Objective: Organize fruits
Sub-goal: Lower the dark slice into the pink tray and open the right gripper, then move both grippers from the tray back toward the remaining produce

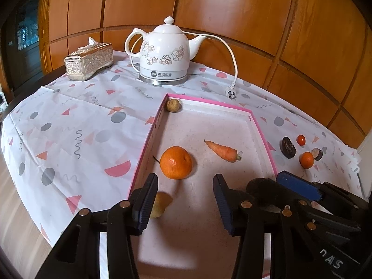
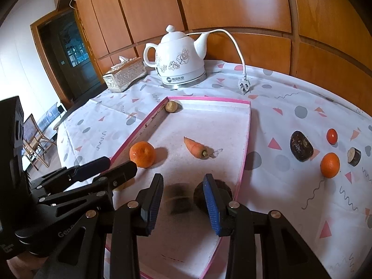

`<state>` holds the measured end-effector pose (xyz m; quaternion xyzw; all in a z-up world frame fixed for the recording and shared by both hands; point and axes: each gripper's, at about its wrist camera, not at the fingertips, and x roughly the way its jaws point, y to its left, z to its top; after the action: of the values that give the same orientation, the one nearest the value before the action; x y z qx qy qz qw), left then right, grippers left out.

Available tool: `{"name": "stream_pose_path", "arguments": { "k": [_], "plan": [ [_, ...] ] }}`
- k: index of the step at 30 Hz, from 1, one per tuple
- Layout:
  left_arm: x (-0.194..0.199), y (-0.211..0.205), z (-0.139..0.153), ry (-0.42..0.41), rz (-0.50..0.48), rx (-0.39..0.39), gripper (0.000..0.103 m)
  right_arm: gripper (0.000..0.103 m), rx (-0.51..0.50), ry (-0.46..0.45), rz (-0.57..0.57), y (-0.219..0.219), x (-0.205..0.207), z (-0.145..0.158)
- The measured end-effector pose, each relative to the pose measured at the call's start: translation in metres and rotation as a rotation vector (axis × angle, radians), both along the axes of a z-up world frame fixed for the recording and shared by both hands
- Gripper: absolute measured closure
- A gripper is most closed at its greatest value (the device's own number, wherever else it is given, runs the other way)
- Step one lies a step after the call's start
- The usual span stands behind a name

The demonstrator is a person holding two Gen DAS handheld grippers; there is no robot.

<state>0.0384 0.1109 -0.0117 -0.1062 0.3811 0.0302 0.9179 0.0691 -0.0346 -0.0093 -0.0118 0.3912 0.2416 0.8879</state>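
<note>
"Gen" on left gripper [image 2: 109,169] body

Carrot [image 1: 223,151] lies in tray [image 1: 148,137]; kettle [image 1: 164,53] behind.

Pear [image 1: 160,205] half-hidden; dark fruit [image 2: 223,189] blurred

Glossy orange wood panelling [image 1: 209,11] backs the table; a dark doorway [image 2: 67,53] stands left.
</note>
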Motion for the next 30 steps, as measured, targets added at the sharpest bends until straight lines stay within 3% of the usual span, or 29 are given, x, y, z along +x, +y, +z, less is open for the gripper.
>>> {"name": "stream_pose_path", "arguments": {
  "k": [12, 30],
  "plan": [
    [-0.003, -0.008, 0.006, -0.007, -0.016, 0.009, 0.049, 0.067, -0.005, -0.001, -0.032, -0.008, -0.009, 0.002],
    [-0.004, -0.035, 0.014, -0.018, -0.095, 0.028, 0.048, 0.067, 0.008, -0.02, -0.181, -0.053, -0.016, 0.007]
  ]
}}
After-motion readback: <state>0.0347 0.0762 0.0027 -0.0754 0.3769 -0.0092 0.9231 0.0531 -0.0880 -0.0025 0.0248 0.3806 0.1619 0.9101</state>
